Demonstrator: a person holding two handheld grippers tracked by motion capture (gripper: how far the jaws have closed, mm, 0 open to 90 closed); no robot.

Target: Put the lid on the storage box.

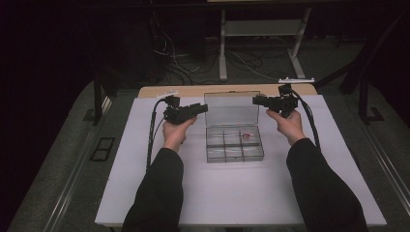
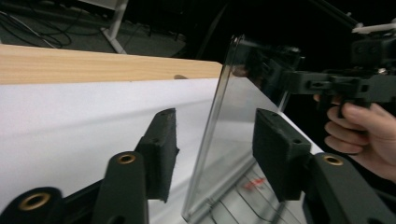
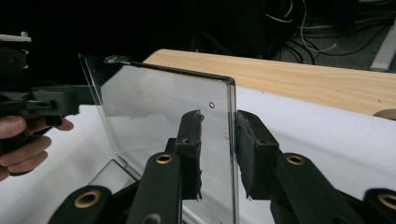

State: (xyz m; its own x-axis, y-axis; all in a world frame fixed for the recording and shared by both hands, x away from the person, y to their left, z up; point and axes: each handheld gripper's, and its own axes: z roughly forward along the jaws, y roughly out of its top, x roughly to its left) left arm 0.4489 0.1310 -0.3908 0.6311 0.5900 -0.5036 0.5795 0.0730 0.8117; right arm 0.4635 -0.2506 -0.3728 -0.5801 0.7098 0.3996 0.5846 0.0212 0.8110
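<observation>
1. The left gripper [image 2: 215, 154] has its jaws parted, one pad on each side of the lid's [image 1: 231, 109] edge with clear gaps; they grip nothing.
2. The right gripper [image 3: 218, 151] straddles the lid's opposite edge. Its outer pad looks to be on the plastic and the inner one very near it, so I read this as a pinch holding the lid up, though I cannot be sure both pads touch.
3. The lid stands upright, hinged along the back of the clear compartment box [image 1: 234, 144], which sits on the white mat [image 1: 145, 193] near the table's [image 1: 193, 90] far edge, about midway between its left and right edges.
4. A small red item [image 1: 247, 136] lies in the back right compartment; the others look empty.
5. Step in hand, as I judge it: the box is opened and the lid is being left standing.
6. Next move calls for easing the right jaws apart without nudging the lid, then drawing both grippers sideways clear of it.
</observation>
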